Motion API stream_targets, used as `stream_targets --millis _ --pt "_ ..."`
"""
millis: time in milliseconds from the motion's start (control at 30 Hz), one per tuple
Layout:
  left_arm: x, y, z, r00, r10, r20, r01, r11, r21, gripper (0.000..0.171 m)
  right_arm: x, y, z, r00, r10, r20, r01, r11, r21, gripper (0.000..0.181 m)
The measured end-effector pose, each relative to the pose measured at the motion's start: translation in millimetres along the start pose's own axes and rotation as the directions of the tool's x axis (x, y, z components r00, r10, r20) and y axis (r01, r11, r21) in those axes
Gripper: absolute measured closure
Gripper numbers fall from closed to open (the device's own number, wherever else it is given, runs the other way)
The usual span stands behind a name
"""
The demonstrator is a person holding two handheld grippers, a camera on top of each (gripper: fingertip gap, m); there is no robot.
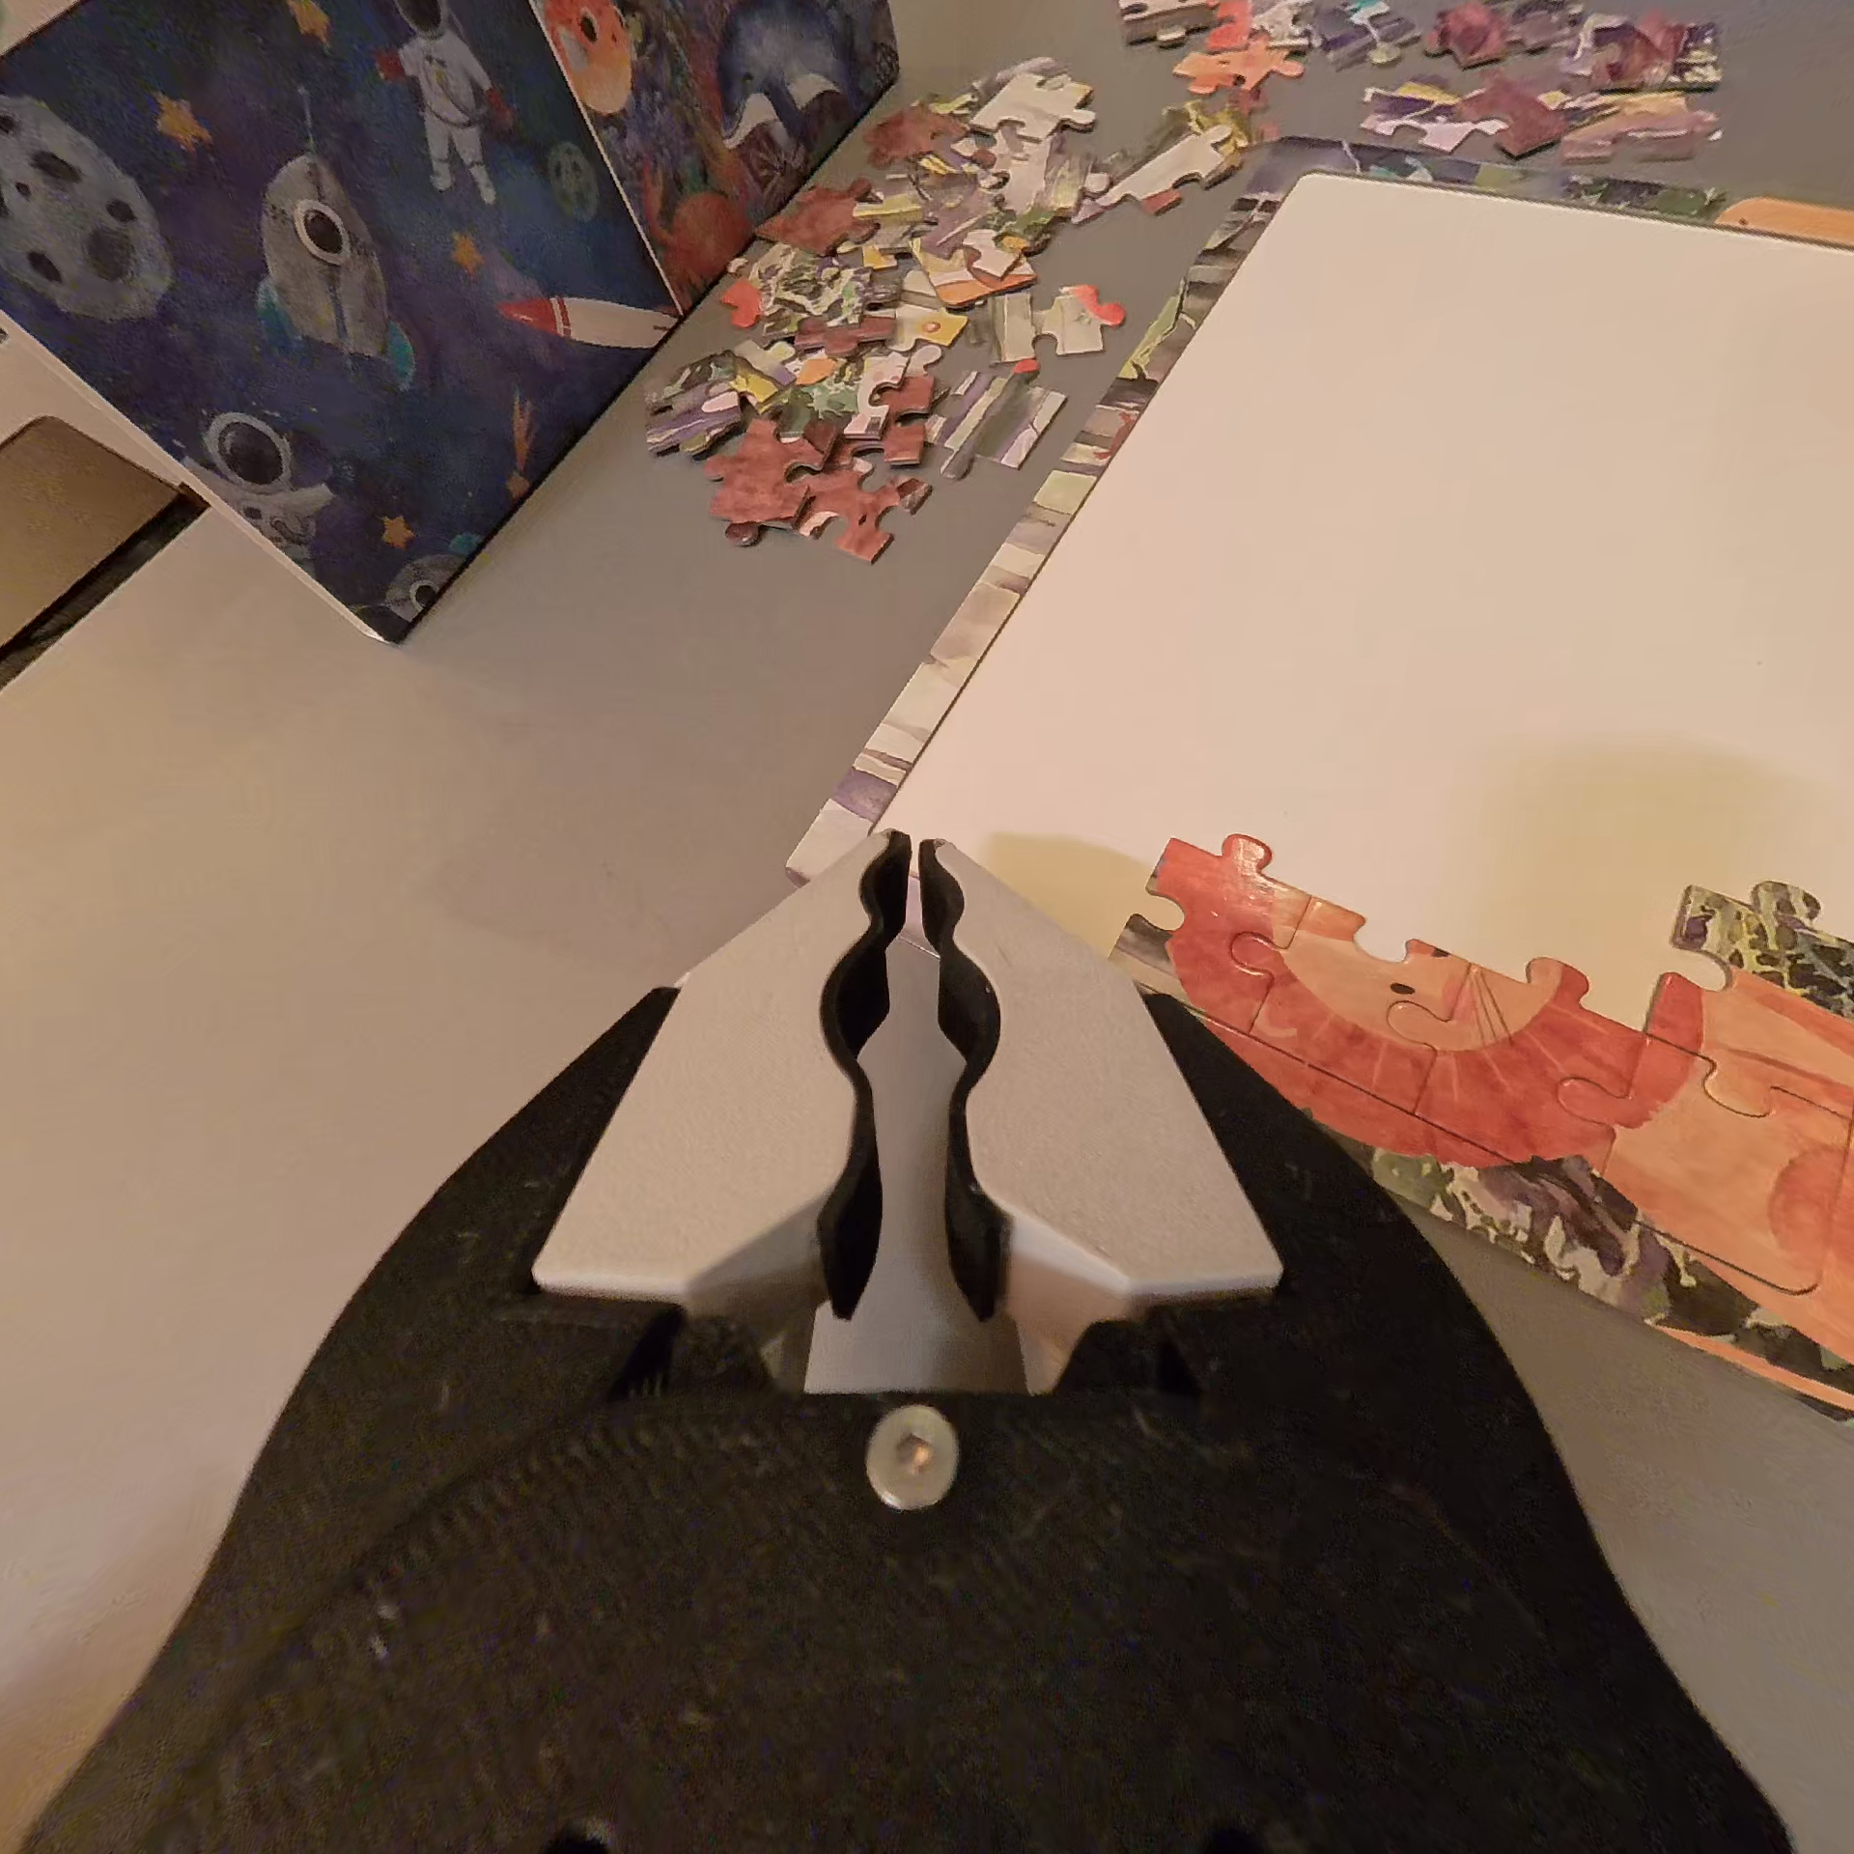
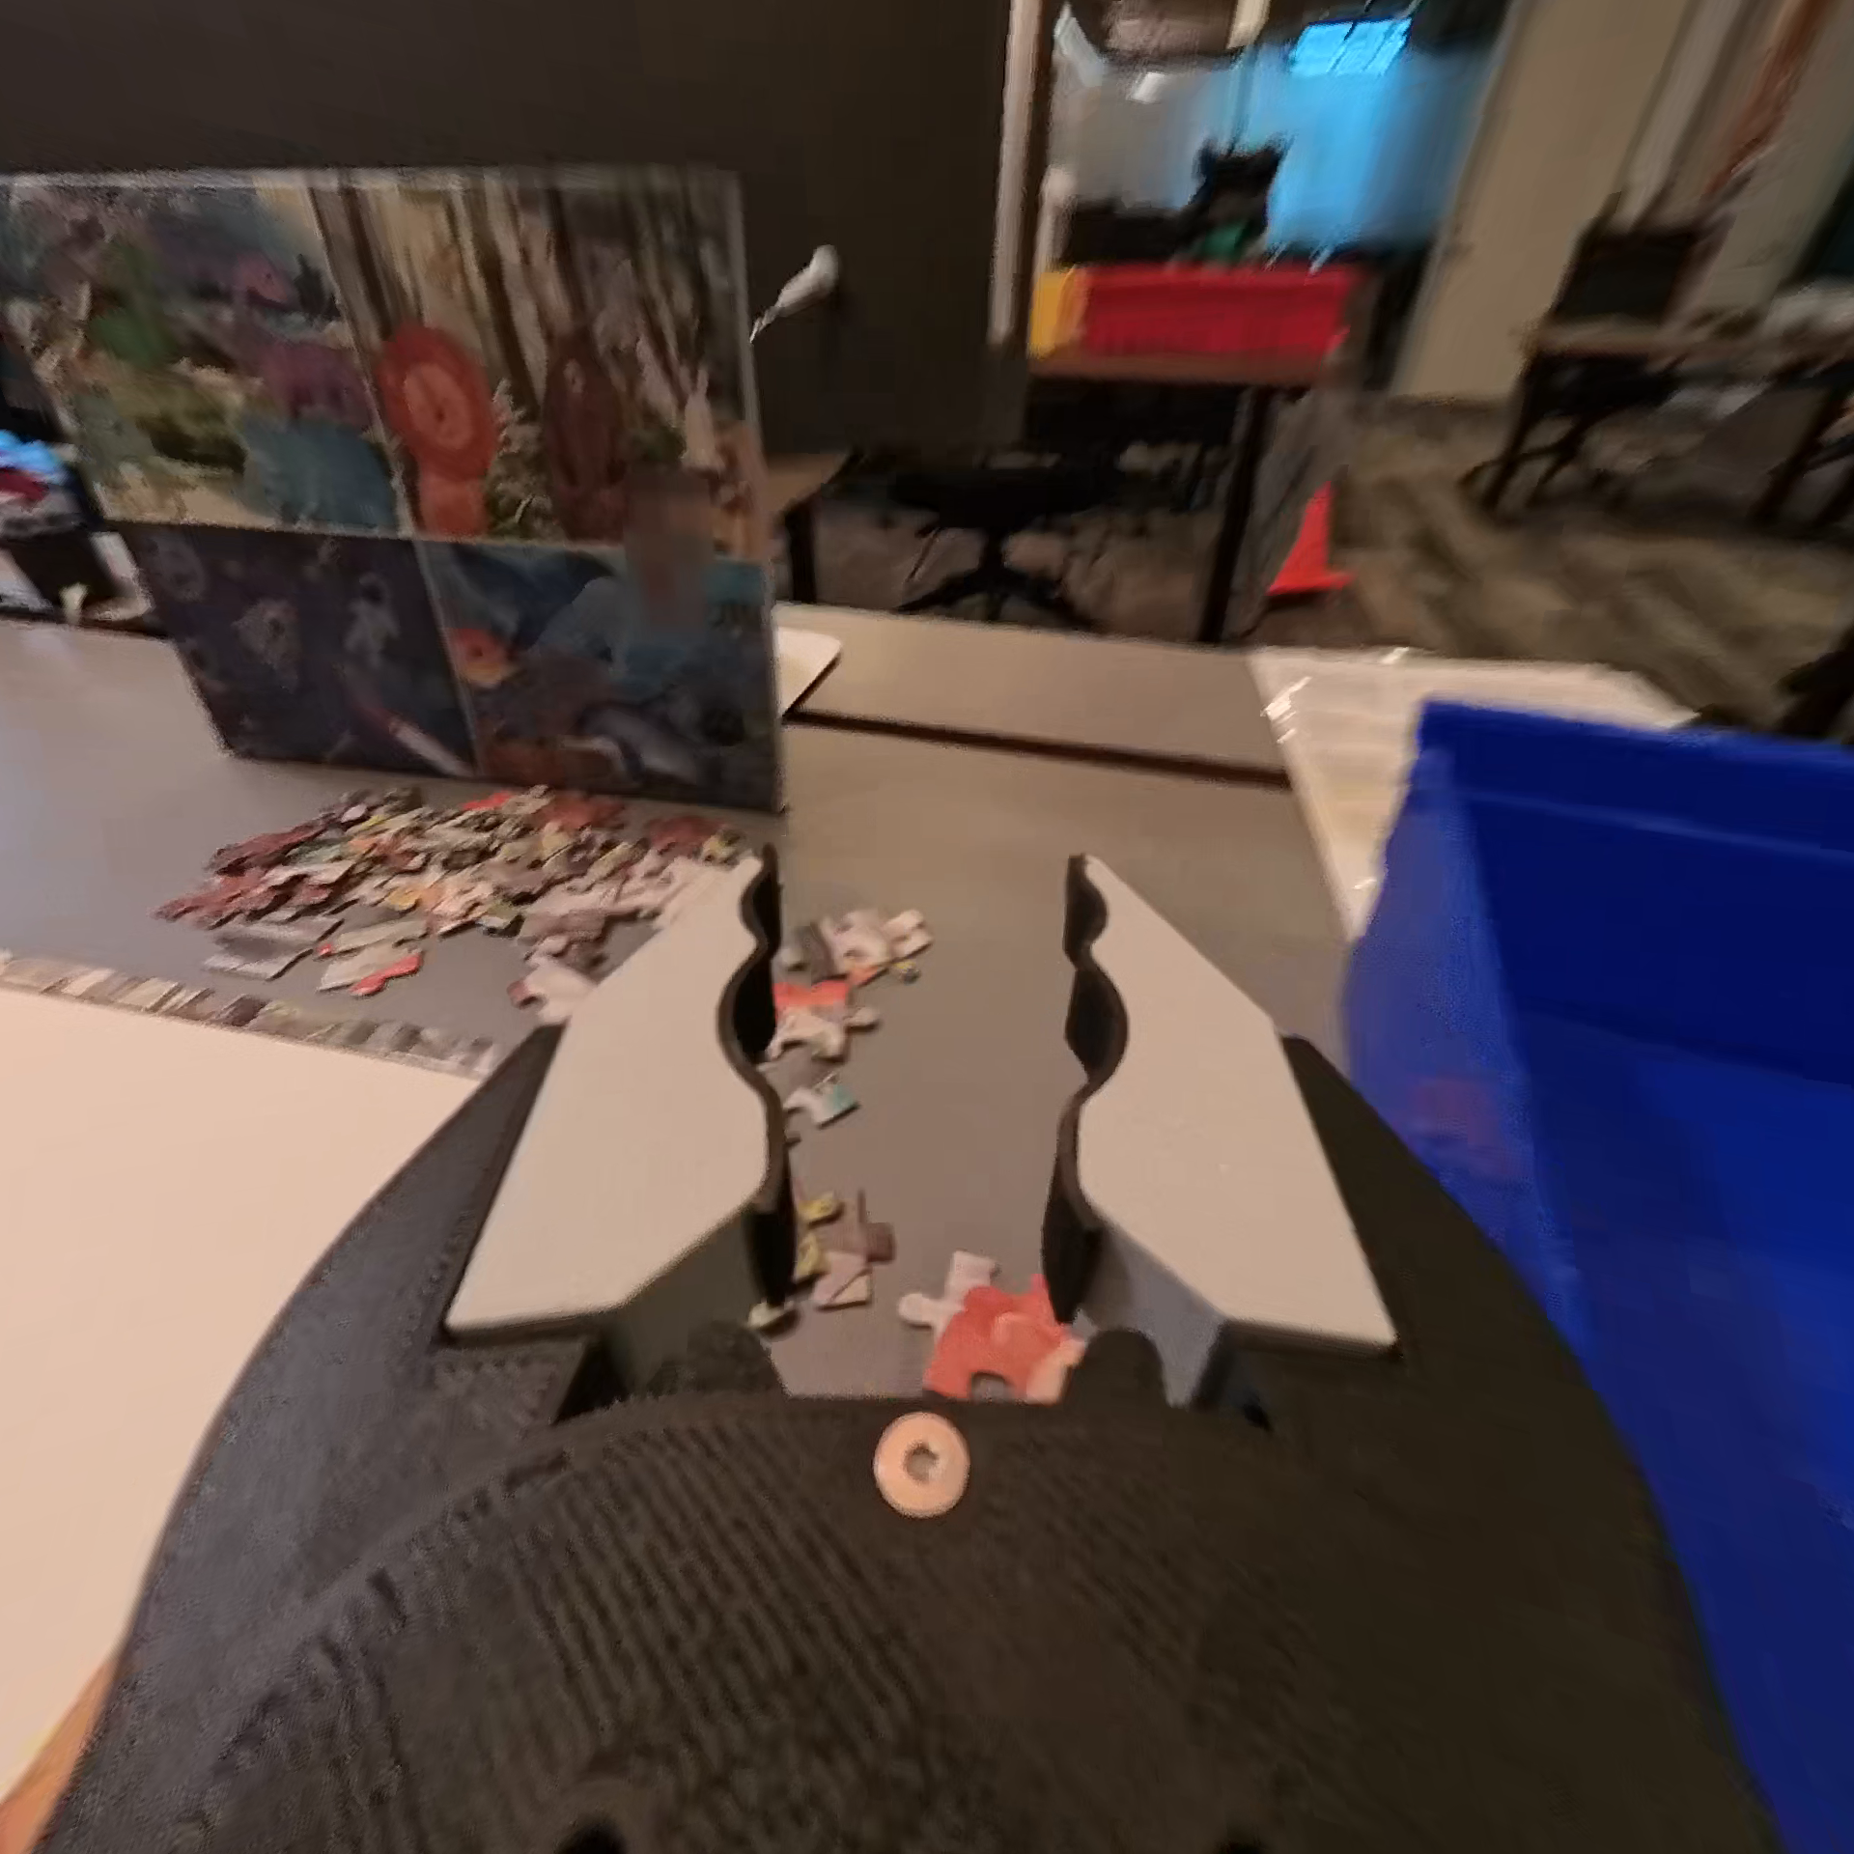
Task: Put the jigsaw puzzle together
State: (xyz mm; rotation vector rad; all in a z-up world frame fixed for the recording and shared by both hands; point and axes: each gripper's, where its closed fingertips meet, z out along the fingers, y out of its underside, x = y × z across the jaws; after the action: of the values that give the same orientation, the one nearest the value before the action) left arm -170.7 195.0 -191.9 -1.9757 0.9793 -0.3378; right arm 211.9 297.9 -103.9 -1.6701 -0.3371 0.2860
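Observation:
In the left wrist view a white puzzle board (image 1: 1455,562) with a printed border lies on the grey table. An orange lion section (image 1: 1485,1063) is joined along its near edge. A heap of loose pieces (image 1: 883,331) lies left of the board, and more pieces (image 1: 1525,90) lie beyond it. My left gripper (image 1: 913,848) is shut and empty at the board's near left corner. In the right wrist view my right gripper (image 2: 923,873) is open and empty above scattered pieces (image 2: 833,1013). An orange piece (image 2: 993,1344) lies near its right finger's base. The board (image 2: 201,1154) is at left.
Puzzle boxes with space and sea pictures (image 1: 301,281) stand at the left, also in the right wrist view (image 2: 451,642). A blue bin (image 2: 1625,1154) stands close on the right of my right gripper. Chairs and tables show beyond the table edge. Tip to tip, the grippers are about 40 centimeters apart. To the orange piece (image 2: 993,1344): right tips about 12 centimeters, left tips about 45 centimeters.

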Motion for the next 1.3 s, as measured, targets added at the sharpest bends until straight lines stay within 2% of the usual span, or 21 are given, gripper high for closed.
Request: stream_targets --millis 100,267,333,433,700,767,1033,1100,1200,1300 --pt "0.0 0.1 0.2 1.000 -0.001 -0.001 0.001 1.000 -0.002 0.171 -3.8 33.8 23.4 0.996 0.075 0.052 -0.066 0.986 -0.156 0.108" --pt "0.8 0.4 0.5 1.000 0.009 0.000 -0.009 1.000 -0.004 0.171 18.9 72.7 46.5 0.989 0.134 -0.063 -0.148 0.917 -0.371 0.080" --pt "1.0 0.6 0.7 1.000 0.009 -0.001 -0.009 1.000 -0.006 0.171 27.2 84.5 52.3 0.989 0.094 -0.114 -0.135 0.889 -0.438 0.065" --pt "1.2 0.7 0.8 1.000 0.007 -0.005 -0.007 1.000 -0.006 0.171 48.1 96.1 59.0 0.979 -0.017 -0.205 -0.092 0.856 -0.509 0.058" --pt "1.4 1.1 1.3 1.000 0.005 -0.009 -0.005 1.000 -0.010 0.171 55.3 111.2 64.1 0.975 0.040 -0.218 -0.162 0.801 -0.576 0.058" --pt "2.1 1.3 1.4 1.000 0.009 -0.011 -0.009 1.000 -0.011 0.171 51.1 111.7 63.2 0.978 0.048 -0.201 -0.158 0.800 -0.579 0.051" --pt "3.1 1.5 1.4 1.000 0.017 -0.011 -0.017 1.000 -0.011 0.171 24.5 113.2 46.7 0.989 0.050 -0.136 -0.123 0.788 -0.604 0.050" --pt "3.3 1.6 1.4 1.000 0.018 -0.012 -0.018 1.000 -0.011 0.171 14.0 113.6 39.3 0.994 0.046 -0.100 -0.098 0.782 -0.616 0.055" --pt "3.5 1.4 1.1 1.000 0.018 -0.013 -0.019 1.000 -0.009 0.171 -5.5 107.7 35.6 0.996 0.092 -0.014 -0.081 0.792 -0.604 0.076" --pt "4.0 1.6 1.1 1.000 0.021 -0.014 -0.022 1.000 -0.009 0.171 -4.1 99.1 38.9 0.994 0.111 -0.009 -0.097 0.818 -0.567 0.079"
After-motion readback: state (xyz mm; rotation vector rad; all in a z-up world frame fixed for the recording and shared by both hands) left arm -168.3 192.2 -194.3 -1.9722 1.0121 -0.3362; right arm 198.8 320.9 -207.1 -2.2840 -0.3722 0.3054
